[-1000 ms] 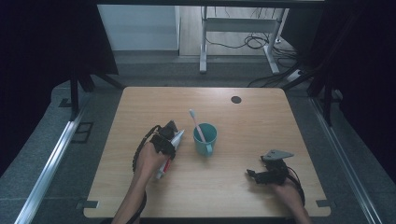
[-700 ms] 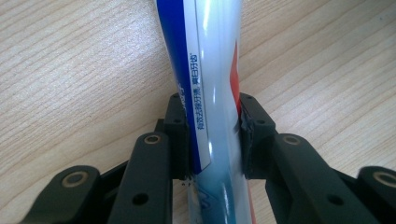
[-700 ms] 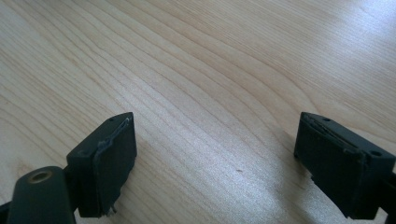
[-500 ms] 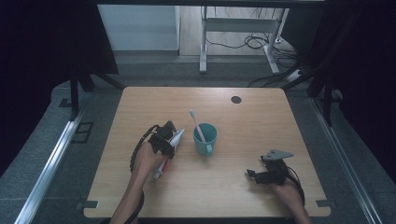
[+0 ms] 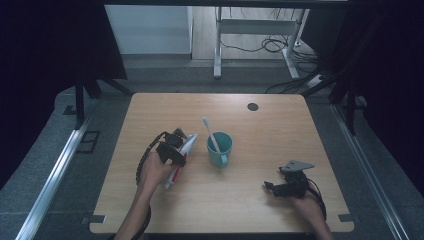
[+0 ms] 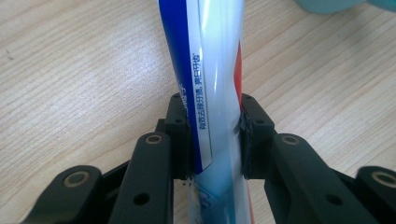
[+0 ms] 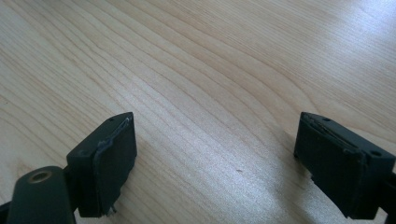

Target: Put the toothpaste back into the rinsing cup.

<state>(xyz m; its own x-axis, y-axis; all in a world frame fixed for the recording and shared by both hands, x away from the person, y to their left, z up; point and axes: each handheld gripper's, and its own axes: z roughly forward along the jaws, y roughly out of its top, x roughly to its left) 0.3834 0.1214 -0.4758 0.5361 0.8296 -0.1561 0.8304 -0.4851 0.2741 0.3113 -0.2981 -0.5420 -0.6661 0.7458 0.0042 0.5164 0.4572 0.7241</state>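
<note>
A white, blue and red toothpaste tube (image 6: 210, 56) runs up between the jaws of my left gripper (image 6: 212, 112), and both pads press on its sides. In the high view the left gripper (image 5: 180, 145) holds the tube (image 5: 174, 176) slanted over the table, left of a teal cup (image 5: 220, 150). A white toothbrush (image 5: 210, 132) stands in that cup. My right gripper (image 5: 272, 189) rests near the table's front right. Its jaws stand wide apart over bare wood in the right gripper view (image 7: 215, 140), with nothing between them.
The wooden table (image 5: 280, 130) has a dark round hole (image 5: 252, 106) near its far edge. Beyond it are a white table frame (image 5: 217, 50) and cables on the floor. Metal rails run along both sides.
</note>
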